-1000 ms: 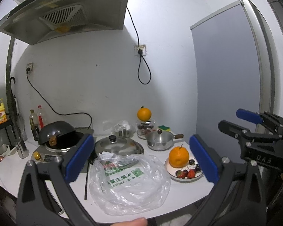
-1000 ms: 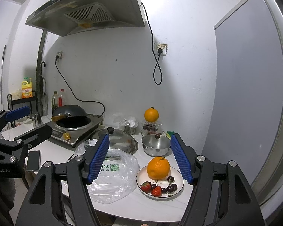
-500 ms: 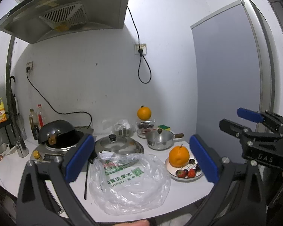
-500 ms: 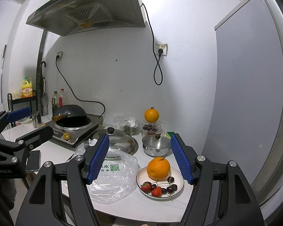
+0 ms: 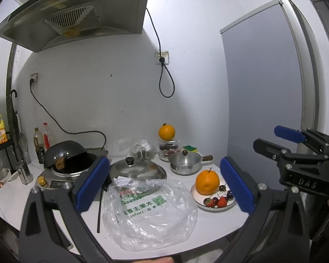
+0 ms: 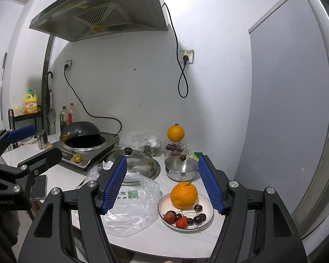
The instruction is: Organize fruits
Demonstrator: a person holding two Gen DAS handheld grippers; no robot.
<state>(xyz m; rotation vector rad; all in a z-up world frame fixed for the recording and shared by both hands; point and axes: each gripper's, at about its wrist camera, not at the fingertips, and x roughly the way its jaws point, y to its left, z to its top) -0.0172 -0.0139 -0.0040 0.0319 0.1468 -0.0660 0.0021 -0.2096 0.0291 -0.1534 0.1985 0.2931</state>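
A white plate (image 6: 208, 218) near the counter's front right carries an orange (image 6: 183, 195), two strawberries (image 6: 181, 221) and several dark cherries (image 6: 200, 217); the plate (image 5: 199, 202) and orange (image 5: 207, 182) also show in the left wrist view. A second orange (image 6: 175, 133) rests on a clear container of dark fruit (image 6: 175, 147) at the back. A crumpled clear plastic bag (image 5: 151, 210) with green print lies left of the plate. My left gripper (image 5: 164, 184) and right gripper (image 6: 163, 183) both hover open and empty, short of the counter's front edge.
A steel pot with lid (image 6: 181, 168), a large glass lid (image 6: 140, 164), an induction cooker with a black wok (image 6: 83, 139), bottles (image 6: 67, 116) and a steel cup (image 6: 42, 139) crowd the back and left. A phone (image 6: 40, 186) lies at the left edge. Grey fridge (image 6: 285, 109) stands right.
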